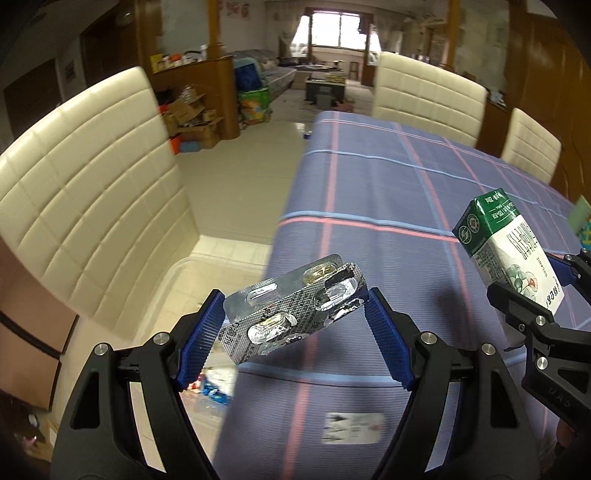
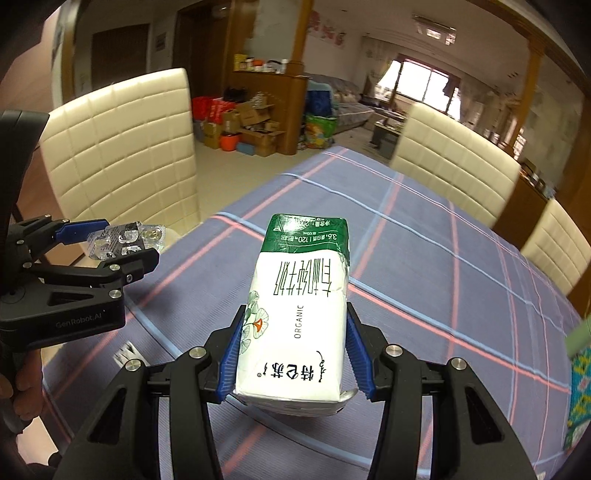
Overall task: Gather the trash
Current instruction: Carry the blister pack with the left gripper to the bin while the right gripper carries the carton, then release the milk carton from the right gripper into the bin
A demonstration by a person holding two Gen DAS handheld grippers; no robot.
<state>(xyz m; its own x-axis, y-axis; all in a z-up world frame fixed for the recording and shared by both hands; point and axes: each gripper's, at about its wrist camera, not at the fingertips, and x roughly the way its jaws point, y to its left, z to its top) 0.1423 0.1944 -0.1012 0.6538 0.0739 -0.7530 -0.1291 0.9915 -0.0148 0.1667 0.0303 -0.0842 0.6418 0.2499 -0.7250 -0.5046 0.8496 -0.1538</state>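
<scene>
Left tongs [image 1: 295, 325] clamp blister packs [image 1: 291, 306]; right tongs [image 2: 291, 354] clamp carton [image 2: 299, 314] (label legible there).

We are in a lived-in home, at a dining table [image 2: 424, 236] covered with a blue-violet plaid cloth and ringed by cream padded chairs [image 1: 92, 192] along its far and left edges. Beyond the table's far corner we see pale floor tiles [image 1: 240, 173], a wooden partition with a shelf of bottles and boxes [image 2: 258, 66], and cardboard boxes [image 2: 251, 125] heaped at its foot beside a colourful bag [image 2: 319, 131]. Further back the room opens into a sitting area with a sofa [image 1: 273, 72], a low table [image 1: 325, 88] and a bright curtained window [image 1: 338, 31].
</scene>
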